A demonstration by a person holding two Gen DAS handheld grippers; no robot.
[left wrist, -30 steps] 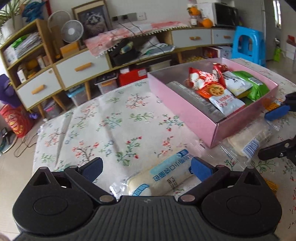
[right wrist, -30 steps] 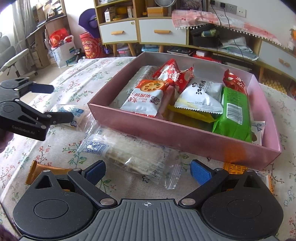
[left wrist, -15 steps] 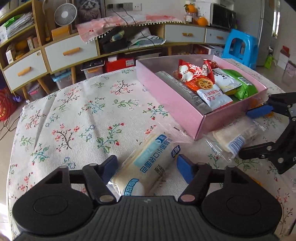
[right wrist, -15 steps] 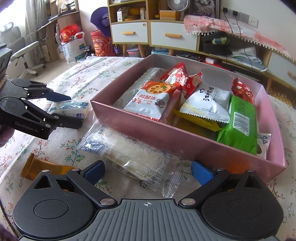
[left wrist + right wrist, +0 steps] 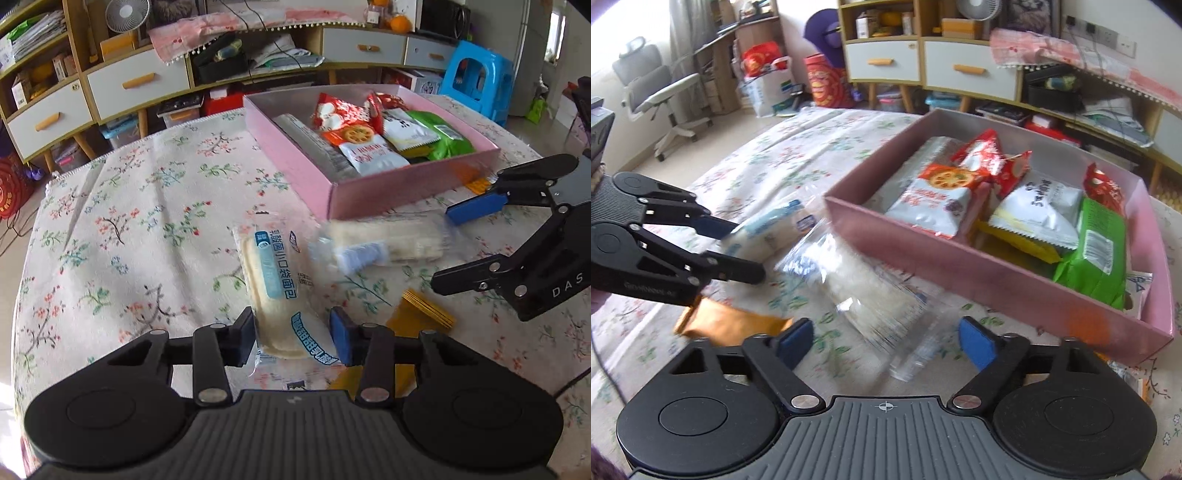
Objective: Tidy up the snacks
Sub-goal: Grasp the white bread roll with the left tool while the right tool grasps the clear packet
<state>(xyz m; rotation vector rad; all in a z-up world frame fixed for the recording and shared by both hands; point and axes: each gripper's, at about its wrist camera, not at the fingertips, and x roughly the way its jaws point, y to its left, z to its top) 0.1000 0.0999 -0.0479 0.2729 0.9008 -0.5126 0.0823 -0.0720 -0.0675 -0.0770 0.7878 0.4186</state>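
Left claw (image 5: 293, 341): closed in on the near end of the white-and-blue bread pack (image 5: 271, 284), one pad against each flank, wrapper pinched between them. Pack lying lengthwise away from the claw on the floral-clothed bench (image 5: 129, 229), far end pointing toward the pink box (image 5: 369, 199); from the right wrist view, seemingly tipped up a little off the cloth, though blur leaves that uncertain.

Right claw (image 5: 886, 341): spread wide, gripping nothing, straddling the near end of the clear-wrapped pale snack (image 5: 871, 295). Pads well apart from the wrapper on both sides, no contact visible. Snack resting on the bench just beside the box's near wall, aslant to it.

Further out: flat orange packet (image 5: 727, 323) on the cloth between the two claws. Box already holding a row of packets: red ones, a white biscuit bag, a green one at the far right.

Step in hand, by judgement: picking up the loose snacks outside the box, left side with its grip made, right side lined up but not yet closed.

Next, probably: lift the bread pack clear of the box wall and carry it over the rim to a spare patch inside, keeping it level since the grip sits at one end only. For the right: squeeze gently on the slippery clear wrapper, soft contents likely to crush.
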